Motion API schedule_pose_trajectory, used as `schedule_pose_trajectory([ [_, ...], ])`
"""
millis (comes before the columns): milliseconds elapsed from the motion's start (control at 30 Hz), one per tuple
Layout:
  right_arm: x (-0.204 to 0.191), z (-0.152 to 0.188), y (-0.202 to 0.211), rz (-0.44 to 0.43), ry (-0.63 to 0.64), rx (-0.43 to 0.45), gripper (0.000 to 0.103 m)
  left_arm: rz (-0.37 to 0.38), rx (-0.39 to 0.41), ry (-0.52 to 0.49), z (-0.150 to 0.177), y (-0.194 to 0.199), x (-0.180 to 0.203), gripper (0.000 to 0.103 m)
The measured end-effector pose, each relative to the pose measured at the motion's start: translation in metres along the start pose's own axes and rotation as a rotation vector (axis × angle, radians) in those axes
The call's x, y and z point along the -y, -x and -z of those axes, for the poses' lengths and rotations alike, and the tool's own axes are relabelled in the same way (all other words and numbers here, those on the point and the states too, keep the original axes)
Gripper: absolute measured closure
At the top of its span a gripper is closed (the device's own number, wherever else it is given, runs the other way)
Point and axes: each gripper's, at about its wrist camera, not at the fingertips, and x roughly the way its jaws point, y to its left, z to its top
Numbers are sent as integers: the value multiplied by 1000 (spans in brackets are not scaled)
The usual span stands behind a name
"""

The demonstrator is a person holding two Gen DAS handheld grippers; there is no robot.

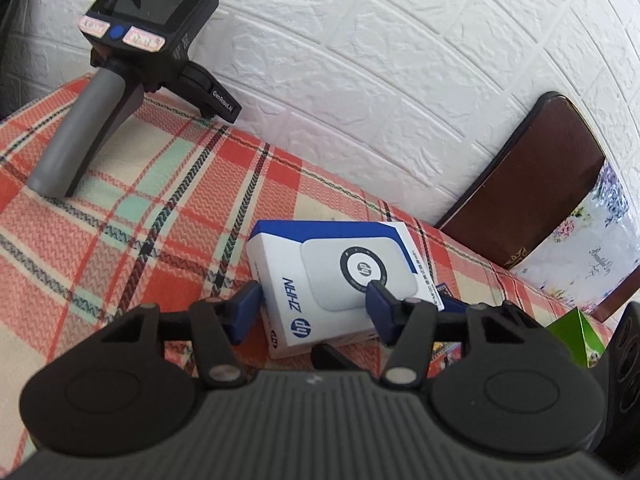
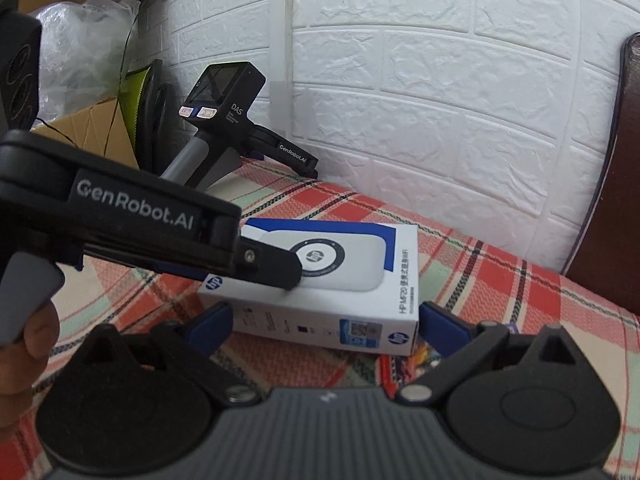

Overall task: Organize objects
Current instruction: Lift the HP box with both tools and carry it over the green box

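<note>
So both grippers are crowding the same thing here: the white and blue HP box, lying flat on the plaid cloth not far from the white brick wall. The left gripper has its blue pads either side of one corner of the box, one pad up over the printed top face and the other off the edge, jaws about half open, and I honestly can't tell if they're pressing yet or just lined up. From the right wrist view that same gripper reaches in from the left over the box. The right gripper is open wide and straddles the near end of the box with daylight on both sides, nothing held. My guess is the box lies flat and slightly propped on some colourful cards peeking out underneath, which is why they're coming at it from two sides. A spare handheld gripper is parked back by the wall, out of the way, and a brown padded board leans there too.
</note>
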Motion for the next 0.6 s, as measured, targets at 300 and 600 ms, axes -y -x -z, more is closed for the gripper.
schedule_pose_trajectory([
  [300,-38,15,62,37,1,-23,1,12,27,-33,39,62,16,44],
  [600,-60,64,142,57,12,-44,1,53,2,-56,104,118,42,45],
])
